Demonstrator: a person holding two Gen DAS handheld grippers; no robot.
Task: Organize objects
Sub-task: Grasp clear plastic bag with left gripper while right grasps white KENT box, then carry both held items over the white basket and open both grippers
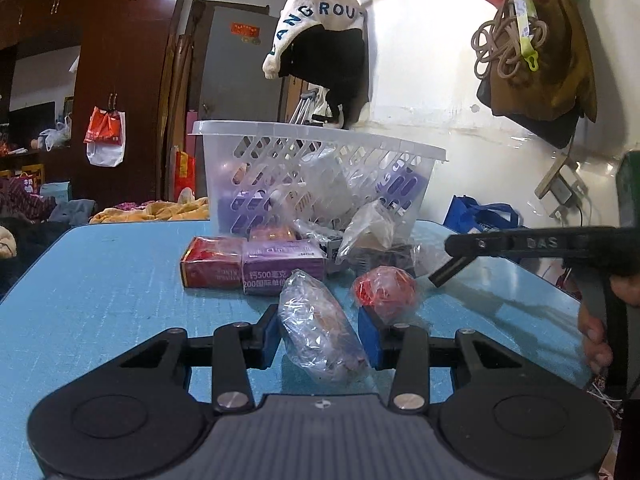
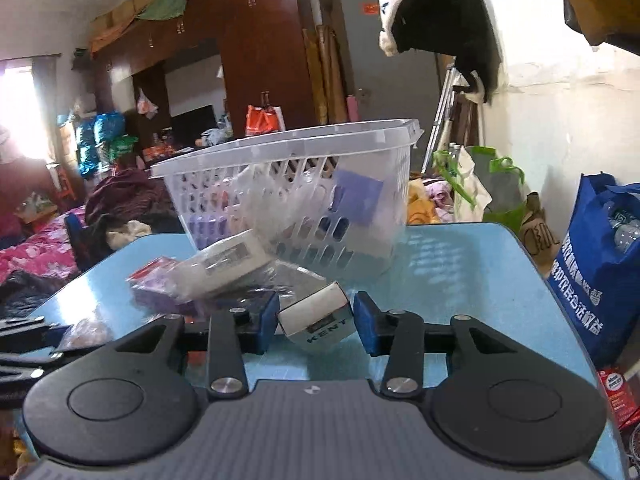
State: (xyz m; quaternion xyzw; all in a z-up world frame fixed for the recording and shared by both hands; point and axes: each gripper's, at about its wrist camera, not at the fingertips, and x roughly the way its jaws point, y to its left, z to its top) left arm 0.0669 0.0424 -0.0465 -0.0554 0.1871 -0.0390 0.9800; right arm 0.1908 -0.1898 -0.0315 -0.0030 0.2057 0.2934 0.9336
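Jaws straddle crinkly plastic bag, boxy carton.

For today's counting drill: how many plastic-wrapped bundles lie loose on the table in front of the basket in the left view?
3: clear bundle, red bundle, grey bundle. Others may hide.

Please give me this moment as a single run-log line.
left gripper: open around clear bag | right gripper: open around KENT box | basket: partly filled | table: boxes, bags remain

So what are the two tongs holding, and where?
The left tongs straddle the clear bag across its sides. The right tongs straddle the KENT box by its sides.
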